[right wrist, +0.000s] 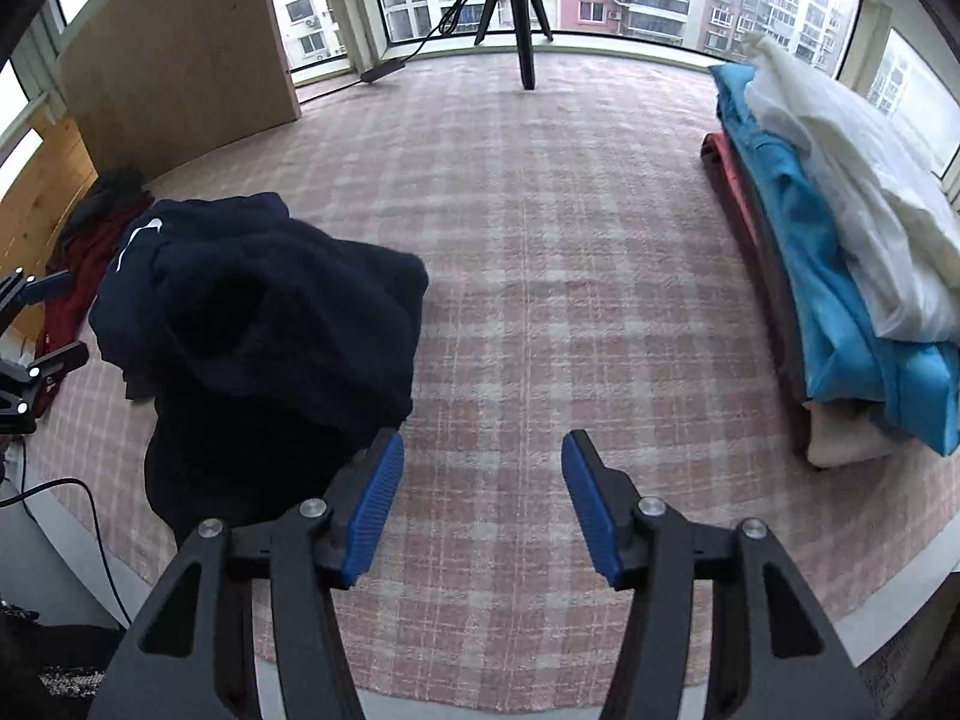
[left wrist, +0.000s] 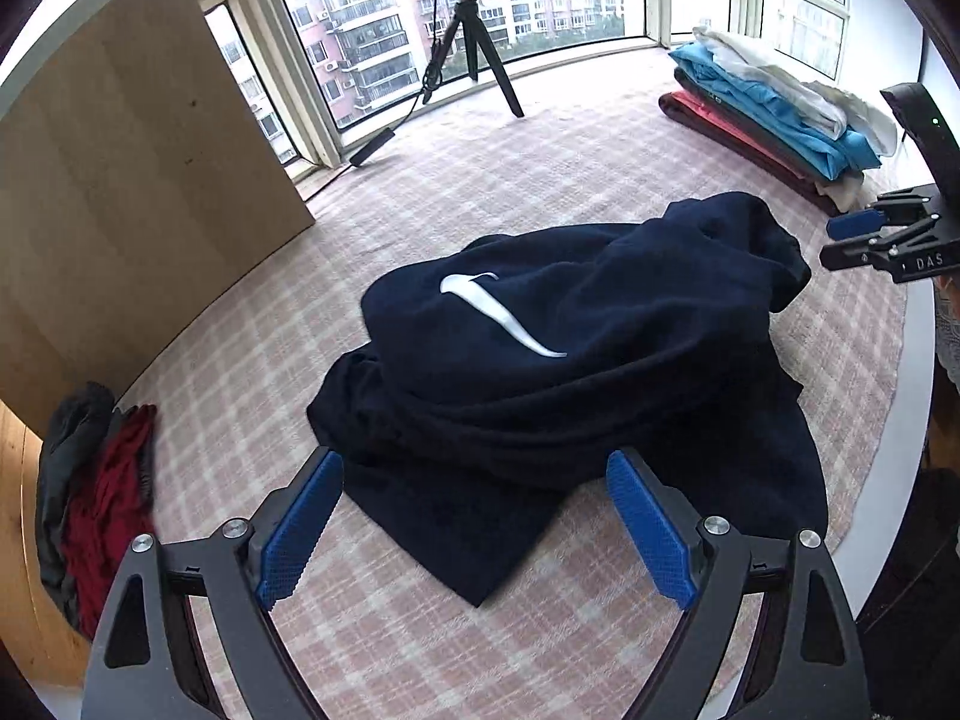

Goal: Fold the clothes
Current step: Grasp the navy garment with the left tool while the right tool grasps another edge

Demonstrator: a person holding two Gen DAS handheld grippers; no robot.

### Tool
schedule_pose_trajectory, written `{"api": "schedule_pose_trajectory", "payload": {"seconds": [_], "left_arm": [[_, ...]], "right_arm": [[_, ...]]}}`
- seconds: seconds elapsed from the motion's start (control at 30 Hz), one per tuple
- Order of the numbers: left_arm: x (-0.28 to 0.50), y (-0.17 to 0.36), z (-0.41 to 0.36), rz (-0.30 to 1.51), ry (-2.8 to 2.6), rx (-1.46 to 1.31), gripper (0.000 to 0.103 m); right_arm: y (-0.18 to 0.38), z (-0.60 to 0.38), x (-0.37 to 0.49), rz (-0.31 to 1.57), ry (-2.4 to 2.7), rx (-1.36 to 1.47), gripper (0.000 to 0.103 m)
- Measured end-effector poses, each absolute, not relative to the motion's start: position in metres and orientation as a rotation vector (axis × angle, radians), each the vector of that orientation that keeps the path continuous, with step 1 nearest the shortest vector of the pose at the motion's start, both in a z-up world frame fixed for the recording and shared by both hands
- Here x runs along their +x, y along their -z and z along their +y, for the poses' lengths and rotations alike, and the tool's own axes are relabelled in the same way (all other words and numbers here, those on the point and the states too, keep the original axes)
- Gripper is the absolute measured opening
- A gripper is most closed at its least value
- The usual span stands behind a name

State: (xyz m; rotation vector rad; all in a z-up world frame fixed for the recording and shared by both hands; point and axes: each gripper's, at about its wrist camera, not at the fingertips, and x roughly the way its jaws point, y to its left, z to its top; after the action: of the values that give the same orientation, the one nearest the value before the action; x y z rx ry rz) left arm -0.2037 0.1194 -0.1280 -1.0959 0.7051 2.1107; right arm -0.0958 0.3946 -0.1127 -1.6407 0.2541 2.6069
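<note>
A dark navy garment point(left wrist: 570, 354) with a white swoosh logo lies crumpled in a heap on the pink plaid cloth point(left wrist: 420, 180). My left gripper point(left wrist: 474, 468) is open, just short of the garment's near edge, with nothing between its blue pads. In the right wrist view the same navy garment point(right wrist: 258, 324) lies to the left, and my right gripper point(right wrist: 483, 444) is open over bare plaid cloth point(right wrist: 570, 240) beside it. The right gripper point(left wrist: 870, 234) also shows at the right edge of the left wrist view, past the garment's far end.
A stack of folded clothes point(right wrist: 840, 276), white over blue over red, sits at the right. A red and grey pile point(left wrist: 96, 498) lies at the left by a wooden board point(left wrist: 132, 192). A tripod point(right wrist: 516, 6) stands near the windows. A cable point(right wrist: 78, 516) runs off the table's near-left edge.
</note>
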Motion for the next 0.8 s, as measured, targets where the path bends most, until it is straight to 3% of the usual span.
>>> {"api": "schedule_pose_trajectory", "payload": {"seconds": [0.07, 0.1, 0.13, 0.2, 0.23, 0.27, 0.3, 0.4, 0.5, 0.57, 0.67, 0.8], "left_arm": [[-0.206, 0.137, 0.138, 0.737, -2.087, -1.102, 0.089], [-0.206, 0.142, 0.148, 0.765, -2.062, -1.101, 0.084], [-0.206, 0.146, 0.158, 0.790, -2.038, -1.102, 0.063], [-0.209, 0.146, 0.168, 0.806, -2.013, -1.134, 0.035], [-0.213, 0.140, 0.167, 0.782, -2.035, -1.152, 0.025], [-0.219, 0.130, 0.161, 0.739, -2.055, -1.156, 0.020], [-0.225, 0.117, 0.152, 0.686, -2.081, -1.165, 0.015], [-0.252, 0.073, 0.114, 0.533, -2.202, -1.162, 0.018], [-0.301, 0.056, 0.083, 0.555, -2.438, -1.167, 0.052], [-0.330, 0.056, 0.067, 0.628, -2.602, -1.197, 0.050], [-0.329, 0.053, 0.053, 0.496, -2.504, -1.236, 0.053], [-0.307, 0.052, 0.077, 0.506, -2.340, -1.186, 0.062]], "right_arm": [[0.129, 0.392, -0.103, 0.300, -2.636, -1.689, 0.055], [0.134, 0.388, -0.108, 0.288, -2.654, -1.695, 0.055], [0.139, 0.384, -0.114, 0.274, -2.673, -1.700, 0.055], [0.145, 0.375, -0.126, 0.276, -2.711, -1.716, 0.054], [0.145, 0.371, -0.132, 0.294, -2.732, -1.729, 0.044], [0.142, 0.369, -0.140, 0.340, -2.762, -1.729, 0.012], [0.135, 0.367, -0.148, 0.397, -2.791, -1.721, 0.006], [0.090, 0.370, -0.171, 0.650, -2.962, -1.555, 0.006], [0.078, 0.376, -0.199, 0.630, -2.909, -1.531, 0.012], [0.070, 0.380, -0.218, 0.613, -2.870, -1.518, 0.048], [0.059, 0.385, -0.246, 0.587, -2.812, -1.497, 0.050], [0.083, 0.407, -0.224, 0.719, -2.781, -1.510, 0.057]]}}
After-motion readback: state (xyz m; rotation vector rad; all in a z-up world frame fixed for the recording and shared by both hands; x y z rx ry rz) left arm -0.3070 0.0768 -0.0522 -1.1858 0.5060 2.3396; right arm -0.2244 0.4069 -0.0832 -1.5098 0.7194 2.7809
